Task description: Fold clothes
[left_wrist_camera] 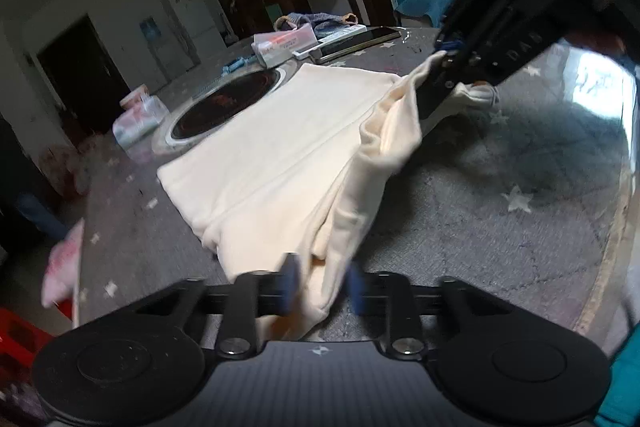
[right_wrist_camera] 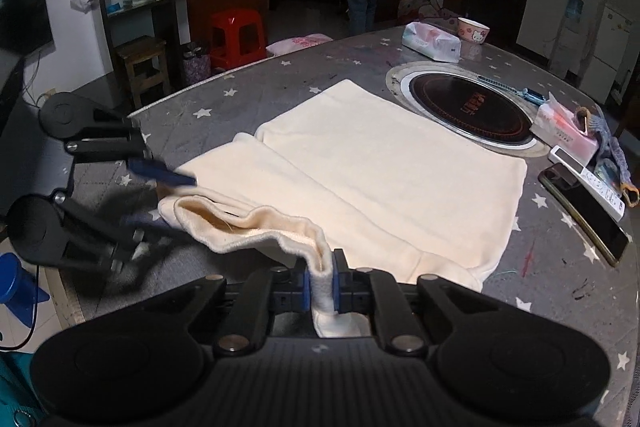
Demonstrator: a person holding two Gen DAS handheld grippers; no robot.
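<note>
- The right hand-held gripper (right_wrist_camera: 321, 285) is clenched on a bunched edge of the cream garment (right_wrist_camera: 384, 163), its blue pads pressed against the cloth from both sides.
- The left hand-held gripper (left_wrist_camera: 322, 283) is released: its blue fingers (left_wrist_camera: 290, 277) stand apart with a fold of the garment (left_wrist_camera: 280, 155) hanging between them, and the pads look clear of the cloth.
- From the right wrist view, the left hand-held gripper (right_wrist_camera: 160, 195) straddles the garment's rolled hem.
- The rest of the garment lies flat on the star-patterned bench (right_wrist_camera: 560, 267).
- Beyond it sit a round black burner (right_wrist_camera: 472, 111), a phone (right_wrist_camera: 588, 215) and a tissue pack (right_wrist_camera: 432, 41).
</note>
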